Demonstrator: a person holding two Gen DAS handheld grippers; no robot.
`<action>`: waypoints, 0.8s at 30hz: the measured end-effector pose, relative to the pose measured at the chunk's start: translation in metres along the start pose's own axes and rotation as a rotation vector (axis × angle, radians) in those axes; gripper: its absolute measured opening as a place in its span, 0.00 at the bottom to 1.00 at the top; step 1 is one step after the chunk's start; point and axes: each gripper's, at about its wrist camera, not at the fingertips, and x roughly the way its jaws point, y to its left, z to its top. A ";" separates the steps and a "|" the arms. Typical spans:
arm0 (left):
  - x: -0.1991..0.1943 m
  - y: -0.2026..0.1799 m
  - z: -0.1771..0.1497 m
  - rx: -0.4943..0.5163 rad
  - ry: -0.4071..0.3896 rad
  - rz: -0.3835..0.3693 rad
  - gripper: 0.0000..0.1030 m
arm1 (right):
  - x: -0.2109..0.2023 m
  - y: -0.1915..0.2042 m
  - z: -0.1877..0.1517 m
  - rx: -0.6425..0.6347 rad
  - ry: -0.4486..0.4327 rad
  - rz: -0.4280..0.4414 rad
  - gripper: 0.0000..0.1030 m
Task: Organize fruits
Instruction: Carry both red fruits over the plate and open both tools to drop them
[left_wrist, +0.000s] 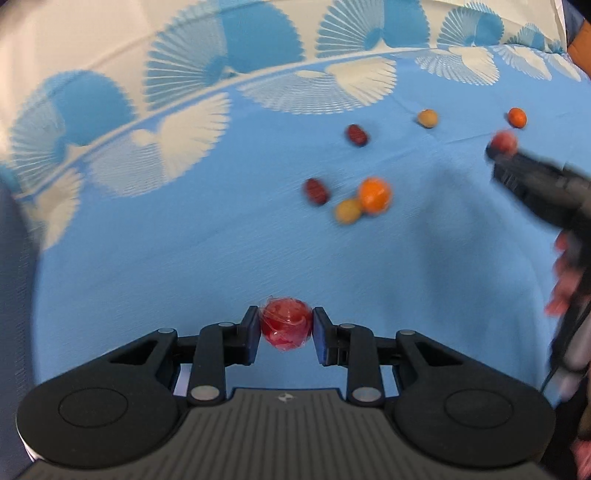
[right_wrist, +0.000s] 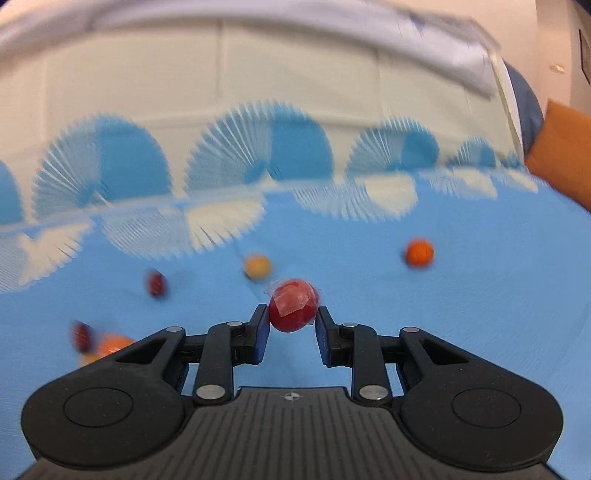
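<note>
So both hand-held grippers are carrying fruit at once here. The left hand-held gripper (left_wrist: 286, 329) is clamping a red fruit in clear wrap (left_wrist: 286, 324) between its pads, and the right hand-held gripper (right_wrist: 292, 320) is pinching a second wrapped red fruit (right_wrist: 293, 304) right out at the tips of its fingers.

That right one is looking sketchy: the fruit is sitting high and forward of the pads, so any quick swing could be popping it out, and that wrap is probably slippery.

The rest of the fruit is lying loose on the blue cloth (left_wrist: 184, 258) ahead of the left hand-held gripper: a big orange (left_wrist: 374, 194) touching a yellowish fruit (left_wrist: 347, 211), a dark red date (left_wrist: 316, 191) just beside them, another date (left_wrist: 357, 135) farther out. A dropped fruit could be knocking those around, since round stuff is rolling easily on cloth. No bowl or tray is showing anywhere.
</note>
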 end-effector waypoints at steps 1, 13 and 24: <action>-0.012 0.009 -0.010 -0.006 -0.003 0.007 0.32 | -0.018 0.001 0.005 0.009 -0.016 0.029 0.27; -0.119 0.091 -0.143 -0.172 0.037 0.057 0.32 | -0.216 0.063 -0.032 -0.200 0.076 0.437 0.28; -0.165 0.130 -0.234 -0.314 -0.017 0.075 0.32 | -0.318 0.130 -0.062 -0.305 0.102 0.670 0.28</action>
